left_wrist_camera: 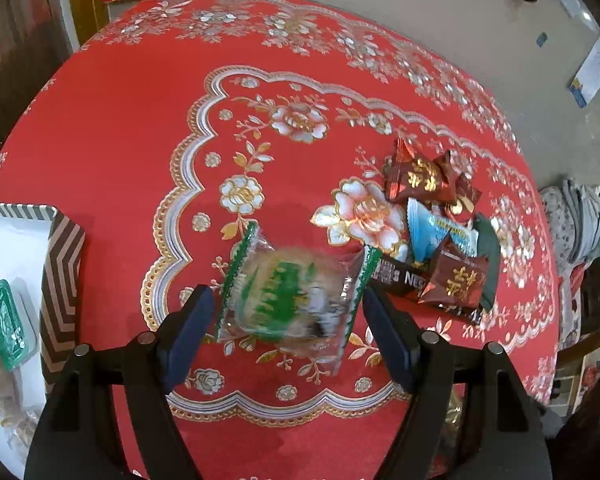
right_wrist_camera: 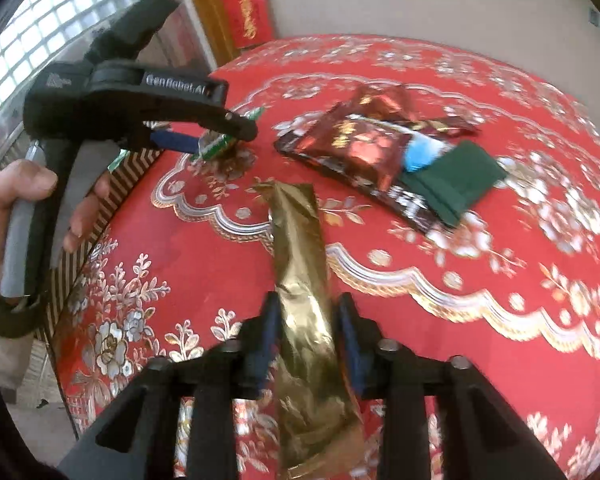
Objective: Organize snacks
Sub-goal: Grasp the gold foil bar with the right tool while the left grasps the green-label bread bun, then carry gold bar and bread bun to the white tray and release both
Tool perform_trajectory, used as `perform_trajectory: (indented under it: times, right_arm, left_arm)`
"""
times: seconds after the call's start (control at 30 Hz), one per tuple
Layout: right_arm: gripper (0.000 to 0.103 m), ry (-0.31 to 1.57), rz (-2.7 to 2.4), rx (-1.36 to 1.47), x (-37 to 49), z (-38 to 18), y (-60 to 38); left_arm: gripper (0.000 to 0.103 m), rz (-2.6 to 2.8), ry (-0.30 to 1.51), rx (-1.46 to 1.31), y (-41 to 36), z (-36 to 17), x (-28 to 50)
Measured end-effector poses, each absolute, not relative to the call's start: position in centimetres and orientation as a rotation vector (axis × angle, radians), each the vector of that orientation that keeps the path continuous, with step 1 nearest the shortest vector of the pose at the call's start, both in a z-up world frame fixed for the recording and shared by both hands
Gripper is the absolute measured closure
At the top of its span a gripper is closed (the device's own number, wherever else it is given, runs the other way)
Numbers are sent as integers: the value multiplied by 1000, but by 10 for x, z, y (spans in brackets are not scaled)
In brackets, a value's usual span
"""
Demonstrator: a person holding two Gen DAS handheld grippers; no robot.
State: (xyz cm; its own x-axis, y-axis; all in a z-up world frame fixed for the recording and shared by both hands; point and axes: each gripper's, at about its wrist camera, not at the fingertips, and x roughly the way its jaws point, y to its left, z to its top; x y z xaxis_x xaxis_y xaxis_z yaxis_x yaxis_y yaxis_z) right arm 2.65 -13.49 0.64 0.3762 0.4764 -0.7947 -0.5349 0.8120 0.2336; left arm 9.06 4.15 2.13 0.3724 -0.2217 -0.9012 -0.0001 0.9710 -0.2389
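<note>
The left claw point(left_wrist_camera: 288, 300) holds a clear packet with green edging and a pale round cake inside point(left_wrist_camera: 296, 292), its blue pads set against the packet's two short ends, so the packet sits just above the red flowered cloth of the round worktop point(left_wrist_camera: 140, 120). In the left wrist view a striped box point(left_wrist_camera: 62, 280) stands at the 9 o'clock edge of the picture, its white inside showing a small green tub point(left_wrist_camera: 6, 324) and other wrapped pieces too blurred to name. A pile of snacks lies toward 3 o'clock from the held packet: two dark red packets with gold characters point(left_wrist_camera: 422, 178), a blue and white packet point(left_wrist_camera: 440, 236), a dark green one point(left_wrist_camera: 488, 256) and a long brown stick sachet point(left_wrist_camera: 400, 276), all touching or overlapping. In the right wrist view the right claw point(right_wrist_camera: 306, 344) is closed to a narrow gap on a long gold foil sachet point(right_wrist_camera: 300, 264), which runs from between the pads out toward 12 o'clock, its far end crumpled above the cloth; whether that end touches the cloth cannot be told. The person's left hand point(right_wrist_camera: 16, 208) shows at 9 o'clock, wrapped round the grey handle of the other tool, whose tip carries the green-edged packet at about 11 o'clock. The snack pile lies at 1 o'clock, well apart from the gold sachet.
</note>
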Motion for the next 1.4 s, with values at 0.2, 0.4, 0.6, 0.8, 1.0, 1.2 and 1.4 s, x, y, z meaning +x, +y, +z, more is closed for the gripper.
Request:
perform_trajectory:
  times: [0.2, 0.4, 0.6, 0.8, 1.0, 1.2, 1.4]
  right_arm:
    - [34, 978, 647, -44, 27, 10, -135]
    - [34, 966, 630, -60, 30, 8, -122]
    - [81, 941, 569, -105, 30, 1, -113]
    - [83, 925, 569, -65, 21, 9, -122]
    - [83, 880, 579, -3, 10, 28, -123]
    - [83, 858, 616, 34, 5, 41, -107]
    - [83, 841, 665, 24, -4, 55, -73]
  left_arm:
    - [26, -150, 1192, -189, 36, 19, 89]
    - [26, -129, 1181, -132, 21, 17, 89]
    - [37, -90, 1120, -36, 10, 15, 79]
    - [54, -106, 1101, -19, 18, 20, 63]
    - [54, -113, 1017, -4, 28, 45, 31]
    - [54, -78, 927, -2, 56, 72, -1]
    - [54, -18, 877, -9, 97, 87, -27]
